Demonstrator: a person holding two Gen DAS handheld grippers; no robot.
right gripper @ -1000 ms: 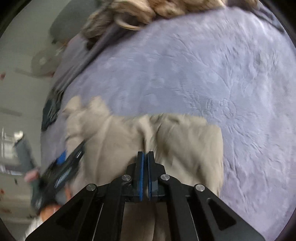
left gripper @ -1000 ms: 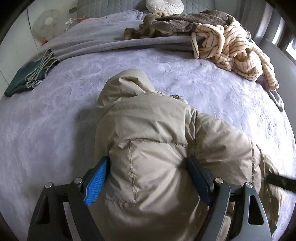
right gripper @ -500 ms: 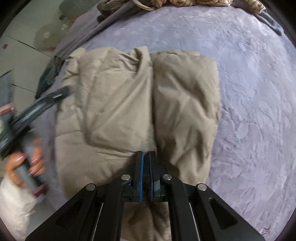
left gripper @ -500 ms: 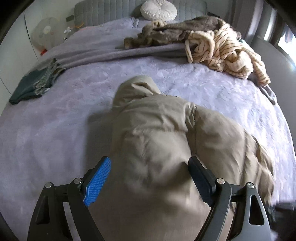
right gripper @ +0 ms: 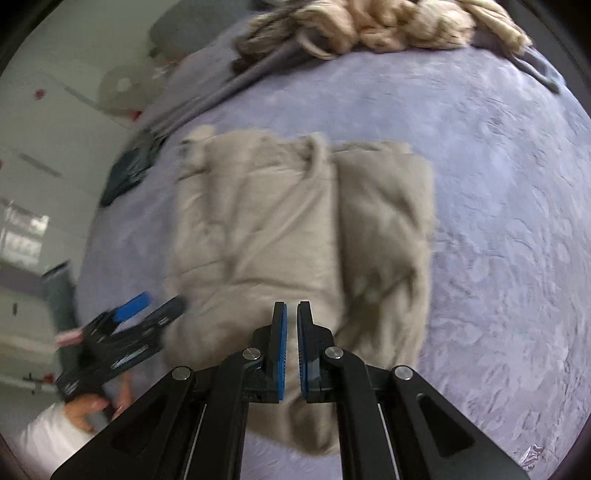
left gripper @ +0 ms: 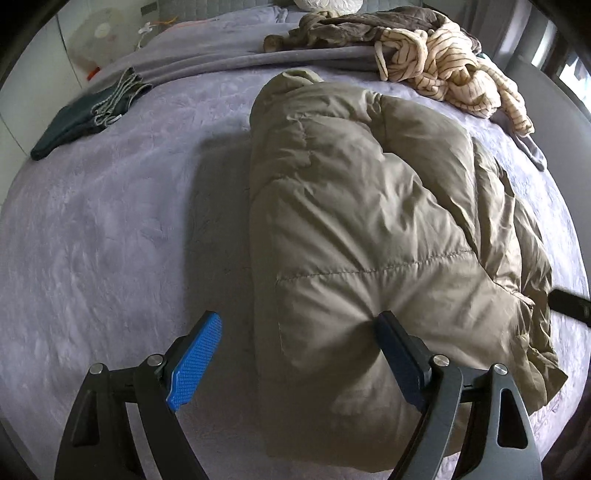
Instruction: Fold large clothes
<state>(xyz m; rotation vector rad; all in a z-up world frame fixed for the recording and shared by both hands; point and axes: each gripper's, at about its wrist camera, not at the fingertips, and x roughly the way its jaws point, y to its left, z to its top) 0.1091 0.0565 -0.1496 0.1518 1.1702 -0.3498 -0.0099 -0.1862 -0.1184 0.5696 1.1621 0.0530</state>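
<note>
1. While the puffy tan padded coat lies folded into a long bundle in the middle of the soft lilac bed cover, both claws hang over its near end.
2. The left claw has its jaws spread wide. Its bright blue pad sits over the bed cover, just beside the coat's left edge. Its dark pad pokes into the coat's puffy top.
3. The coat's near left corner sits between the two pads, but they do not squeeze it.
4. The right claw has its jaws almost closed, with a thin gap between the blue pads. Nothing is held in it. It hangs over the coat's near end, by the fold line down the middle.
5. In the right wrist view, a hand with a white sleeve holds the left claw at the coat's left side.
6. A cream knit top with thin dark stripes lies heaped past the coat's far right end.
7. A brown fuzzy garment lies past the coat's far end.
8. A dark green folded cloth lies well off to the coat's far left.
</note>
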